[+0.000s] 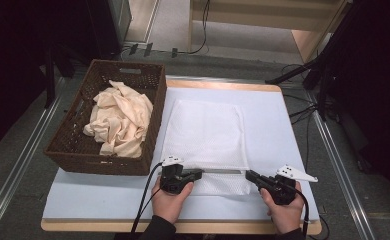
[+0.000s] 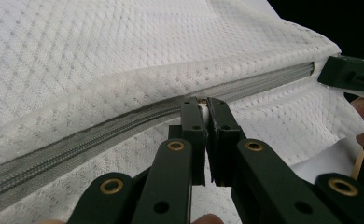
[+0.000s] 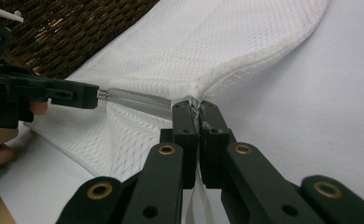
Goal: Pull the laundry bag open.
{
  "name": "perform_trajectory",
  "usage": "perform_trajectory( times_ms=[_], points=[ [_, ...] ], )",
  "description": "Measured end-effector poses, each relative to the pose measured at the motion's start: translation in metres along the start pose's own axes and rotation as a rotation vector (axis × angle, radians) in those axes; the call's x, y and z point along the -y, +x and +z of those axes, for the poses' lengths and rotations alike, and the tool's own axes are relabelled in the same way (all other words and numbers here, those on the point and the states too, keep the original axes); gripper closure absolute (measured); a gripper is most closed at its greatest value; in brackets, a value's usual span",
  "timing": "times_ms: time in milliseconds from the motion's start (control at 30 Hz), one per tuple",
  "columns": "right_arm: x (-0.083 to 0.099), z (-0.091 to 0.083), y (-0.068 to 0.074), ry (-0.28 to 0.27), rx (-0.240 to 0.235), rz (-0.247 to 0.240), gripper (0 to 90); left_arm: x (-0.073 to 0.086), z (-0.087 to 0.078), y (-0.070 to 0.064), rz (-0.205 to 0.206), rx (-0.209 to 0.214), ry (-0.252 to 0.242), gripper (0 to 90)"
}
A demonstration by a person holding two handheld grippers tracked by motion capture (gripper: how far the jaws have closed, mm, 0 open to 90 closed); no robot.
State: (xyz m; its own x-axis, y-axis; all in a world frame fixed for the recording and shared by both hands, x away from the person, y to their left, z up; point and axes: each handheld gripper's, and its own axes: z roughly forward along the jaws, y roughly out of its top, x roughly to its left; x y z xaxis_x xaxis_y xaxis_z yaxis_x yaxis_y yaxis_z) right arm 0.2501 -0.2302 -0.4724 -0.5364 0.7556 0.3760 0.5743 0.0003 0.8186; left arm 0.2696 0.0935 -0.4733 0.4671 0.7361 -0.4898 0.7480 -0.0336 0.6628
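nearest the person, the left gripper [image 1: 195,175] has its jaws closed on a small metal zipper pull [image 2: 202,101] at the grey zipper [image 2: 101,135] of a flat white mesh laundry bag [image 1: 205,132]. the right gripper [image 1: 252,176] is pinched tight on the bag's corner [image 3: 198,95] where the zipper ends, with mesh bunched between its jaws. the bag lies on the pale blue table mat [image 1: 278,125], its zippered edge toward the person and stretched between the two grippers.

this looks like the opening (or closing) of the zipper: one gripper anchors the fabric, the other works the slider. which way the slider should travel is hard to judge, since the zipper teeth look shut along the visible run in the left gripper view. the next move likely calls for a steady pull along the zipper line while the right gripper holds tension.

farther off, just beside the bag on the left, sits a dark brown woven wicker basket [image 1: 68,145] holding a crumpled cream-coloured cloth [image 1: 120,120]. the pull itself is mostly hidden between the jaws.
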Motion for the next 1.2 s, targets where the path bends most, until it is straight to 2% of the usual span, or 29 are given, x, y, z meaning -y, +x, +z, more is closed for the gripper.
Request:
perform_trajectory(
  times_ms=[133, 233, 433, 467, 500, 533, 567, 600, 667, 933, 1033, 1133, 1200],
  points=[
    [0.0, 0.0, 0.002, 0.003, -0.003, -0.003, 87.6, -0.001, -0.004, 0.0, -0.01, -0.005, -0.008, 86.7],
    [0.001, 0.001, 0.003, 0.0, -0.01, -0.008, 87.6, -0.001, -0.007, -0.002, 0.004, -0.014, -0.012, 86.8],
    [0.0, 0.001, 0.003, 0.005, -0.014, -0.011, 87.6, 0.001, -0.008, -0.001, -0.004, -0.018, -0.016, 86.8],
    [0.0, 0.001, 0.003, 0.007, -0.016, -0.013, 87.7, 0.002, -0.01, -0.002, 0.008, -0.096, -0.022, 86.9],
    [-0.002, -0.004, -0.001, -0.011, 0.031, -0.002, 87.8, 0.002, -0.013, 0.001, 0.014, -0.14, -0.04, 86.9],
    [-0.002, -0.008, -0.006, -0.025, 0.029, 0.024, 87.8, 0.002, -0.017, 0.009, -0.022, -0.136, -0.047, 86.9],
    [-0.002, -0.008, -0.006, -0.025, 0.029, 0.024, 87.8, 0.004, -0.021, 0.016, -0.066, -0.105, -0.06, 86.9],
    [-0.003, -0.011, -0.011, -0.033, 0.028, 0.024, 87.8, 0.005, -0.024, 0.018, -0.065, -0.11, -0.056, 86.9],
    [-0.001, -0.011, -0.012, -0.018, 0.031, 0.02, 87.8, 0.009, -0.028, 0.018, -0.027, -0.127, -0.043, 86.8],
    [-0.001, -0.009, -0.013, -0.004, 0.026, 0.033, 87.7, 0.016, -0.046, 0.031, -0.029, -0.152, -0.055, 86.8],
    [0.001, -0.011, -0.017, 0.001, 0.029, 0.037, 87.7, 0.019, -0.054, 0.028, 0.023, -0.189, -0.043, 86.8],
    [0.003, -0.011, -0.018, 0.014, 0.031, 0.04, 87.7, 0.022, -0.063, 0.028, 0.037, -0.209, -0.061, 86.8],
    [0.004, -0.01, -0.019, 0.022, 0.018, 0.039, 87.7, 0.024, -0.067, 0.027, 0.043, -0.211, -0.057, 86.7]
  ],
)
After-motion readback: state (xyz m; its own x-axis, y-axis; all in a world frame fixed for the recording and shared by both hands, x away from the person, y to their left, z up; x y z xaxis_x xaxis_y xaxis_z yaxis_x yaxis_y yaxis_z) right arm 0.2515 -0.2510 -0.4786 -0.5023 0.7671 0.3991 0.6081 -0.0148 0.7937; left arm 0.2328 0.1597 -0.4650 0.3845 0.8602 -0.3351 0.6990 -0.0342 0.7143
